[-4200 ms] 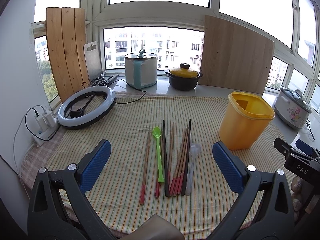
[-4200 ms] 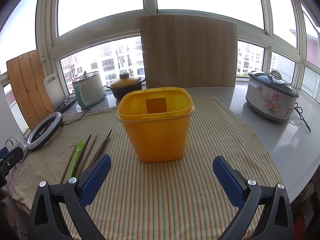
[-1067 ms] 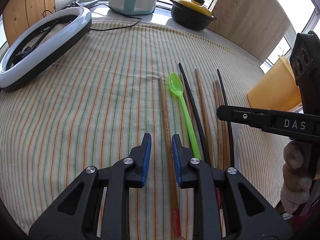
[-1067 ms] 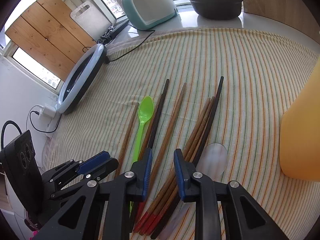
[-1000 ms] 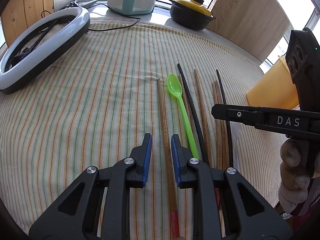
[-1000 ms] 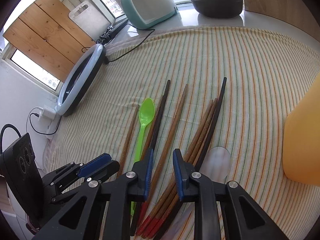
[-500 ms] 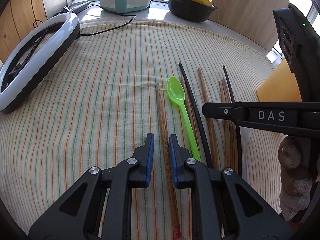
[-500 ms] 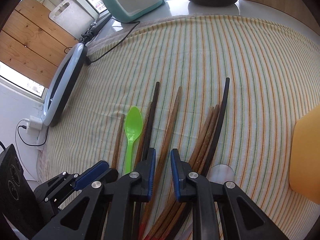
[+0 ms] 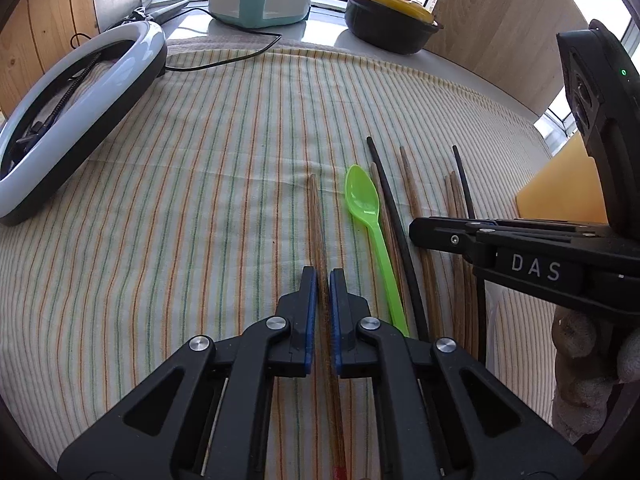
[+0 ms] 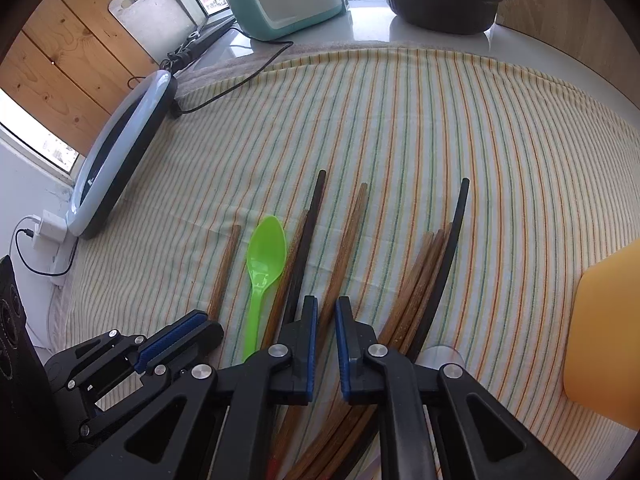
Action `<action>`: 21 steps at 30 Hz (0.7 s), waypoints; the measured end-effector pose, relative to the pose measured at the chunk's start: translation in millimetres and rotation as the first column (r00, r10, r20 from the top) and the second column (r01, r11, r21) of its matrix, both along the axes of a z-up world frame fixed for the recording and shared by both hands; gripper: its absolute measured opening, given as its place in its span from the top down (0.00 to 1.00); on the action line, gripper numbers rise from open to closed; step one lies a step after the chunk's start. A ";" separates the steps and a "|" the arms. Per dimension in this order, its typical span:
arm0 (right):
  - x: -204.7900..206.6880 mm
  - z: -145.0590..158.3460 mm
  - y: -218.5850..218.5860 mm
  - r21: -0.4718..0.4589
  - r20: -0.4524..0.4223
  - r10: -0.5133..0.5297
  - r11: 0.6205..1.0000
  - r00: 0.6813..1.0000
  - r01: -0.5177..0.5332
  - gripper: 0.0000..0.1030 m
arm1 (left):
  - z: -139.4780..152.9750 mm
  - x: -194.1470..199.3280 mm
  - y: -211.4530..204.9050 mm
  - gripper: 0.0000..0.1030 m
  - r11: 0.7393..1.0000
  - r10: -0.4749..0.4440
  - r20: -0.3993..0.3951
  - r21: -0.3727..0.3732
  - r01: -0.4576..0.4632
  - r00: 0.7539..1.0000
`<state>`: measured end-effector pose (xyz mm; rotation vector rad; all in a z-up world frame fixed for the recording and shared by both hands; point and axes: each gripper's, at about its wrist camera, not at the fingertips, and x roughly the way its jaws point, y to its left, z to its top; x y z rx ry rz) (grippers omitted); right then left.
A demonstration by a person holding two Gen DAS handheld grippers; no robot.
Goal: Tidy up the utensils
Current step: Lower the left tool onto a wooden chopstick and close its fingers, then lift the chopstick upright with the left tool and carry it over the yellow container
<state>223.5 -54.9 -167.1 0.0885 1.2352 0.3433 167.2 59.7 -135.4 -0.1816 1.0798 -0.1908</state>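
Your black left tongs (image 9: 323, 276) and right tongs (image 10: 326, 312), both lined in blue, work over a cream cloth (image 9: 200, 168) striped orange, green and blue. Before you lie brown wooden chopsticks (image 9: 316, 220), red at their near ends, black chopsticks (image 10: 448, 248) and a bright lime-green spoon (image 9: 366, 208). A white-and-black ring light (image 9: 80, 92), a yellow-lidded black pot (image 9: 392, 20) and a yellow-orange bin (image 10: 604, 340) frame them.

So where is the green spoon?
The green spoon lies on the striped cloth, between the brown chopstick held in the left tool and a black chopstick.
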 end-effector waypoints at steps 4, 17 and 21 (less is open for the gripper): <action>-3.6 1.9 -8.0 0.065 -0.005 -0.015 0.998 1.000 0.015 0.95 | 8.3 -4.4 7.7 0.96 1.000 0.016 0.015 -0.020 -0.016 1.000; -36.9 48.0 -23.5 0.168 0.128 0.016 0.985 0.992 -0.038 0.96 | 55.3 -24.6 21.5 0.96 0.998 0.050 0.124 -0.041 -0.045 0.991; -54.6 63.4 -26.7 0.191 0.195 0.028 0.979 0.980 -0.066 0.96 | 73.0 -31.4 21.7 0.96 0.998 0.058 0.170 -0.045 -0.051 0.984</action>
